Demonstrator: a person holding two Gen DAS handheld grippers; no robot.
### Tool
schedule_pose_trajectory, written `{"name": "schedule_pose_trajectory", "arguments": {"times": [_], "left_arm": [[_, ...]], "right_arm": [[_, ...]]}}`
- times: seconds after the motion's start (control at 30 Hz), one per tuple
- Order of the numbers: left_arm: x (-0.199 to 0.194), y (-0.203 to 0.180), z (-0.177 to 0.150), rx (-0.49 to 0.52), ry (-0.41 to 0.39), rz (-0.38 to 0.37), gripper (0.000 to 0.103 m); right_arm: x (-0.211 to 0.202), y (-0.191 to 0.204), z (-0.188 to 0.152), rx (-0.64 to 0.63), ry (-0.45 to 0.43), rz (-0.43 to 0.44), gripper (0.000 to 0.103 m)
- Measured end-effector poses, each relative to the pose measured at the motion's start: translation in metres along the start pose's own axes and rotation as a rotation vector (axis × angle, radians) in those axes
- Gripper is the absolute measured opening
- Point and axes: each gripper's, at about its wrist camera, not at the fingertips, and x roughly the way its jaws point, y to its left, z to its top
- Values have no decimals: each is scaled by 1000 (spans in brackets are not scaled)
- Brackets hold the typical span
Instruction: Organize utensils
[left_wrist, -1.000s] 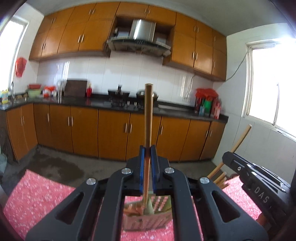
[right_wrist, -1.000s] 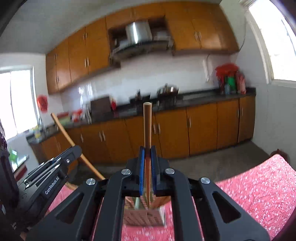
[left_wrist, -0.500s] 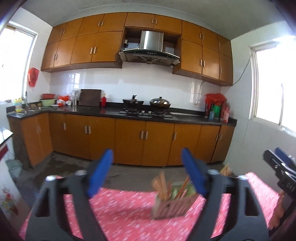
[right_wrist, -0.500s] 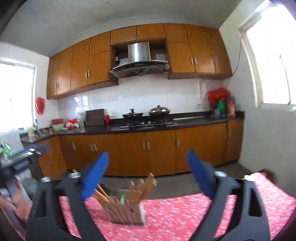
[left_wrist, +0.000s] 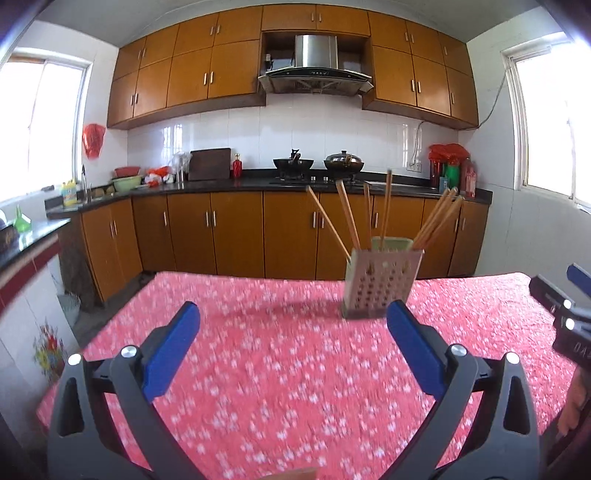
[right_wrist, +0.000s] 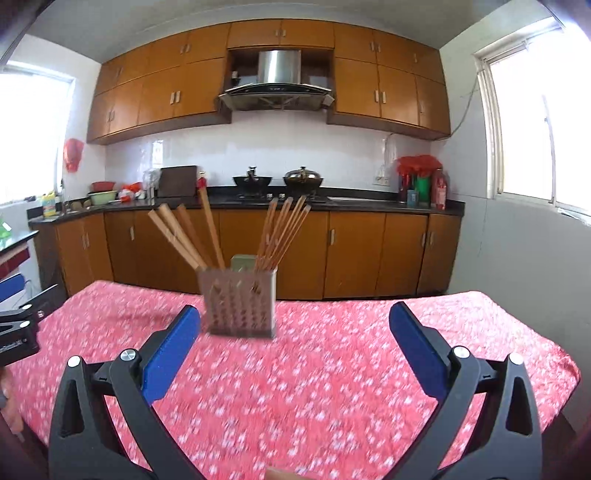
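Note:
A perforated utensil holder (left_wrist: 382, 284) stands on the red flowered tablecloth (left_wrist: 258, 369), with several wooden chopsticks (left_wrist: 347, 218) fanned out of it. My left gripper (left_wrist: 293, 310) hovers over the cloth, short of the holder and to its left. Its blue jaws are opening wide with nothing between them. In the right wrist view the same holder (right_wrist: 238, 302) and chopsticks (right_wrist: 280, 232) sit just beyond the left finger. My right gripper (right_wrist: 294, 310) is open and empty. A wooden tip (left_wrist: 295, 474) shows at the bottom edge.
Behind the table's far edge (right_wrist: 332, 295) runs a dark counter (left_wrist: 258, 182) over orange cabinets, with woks on the stove (left_wrist: 317, 162). Windows flank both sides. The right gripper's body (left_wrist: 565, 314) shows at the left wrist view's right edge.
Both grippers were shut on upright chopsticks above the holder. They have let go, opened wide and drawn back and down. The chopsticks now stand in the holder.

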Motion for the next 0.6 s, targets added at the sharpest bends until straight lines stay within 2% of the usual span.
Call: {"name": "schedule_pose_trajectory", "arguments": {"times": [0.17, 0.27, 0.6], "left_arm": [[-6, -5, -24, -13, 10, 10, 99], [-8, -12, -33, 14, 16, 9, 99], [-17, -20, -40, 58, -24, 12, 99]], "right_arm": [[-6, 0, -30, 29, 55, 17, 101], [-10, -1, -41, 30, 75, 20, 101], [-13, -4, -47, 42, 77, 16, 101]]}}
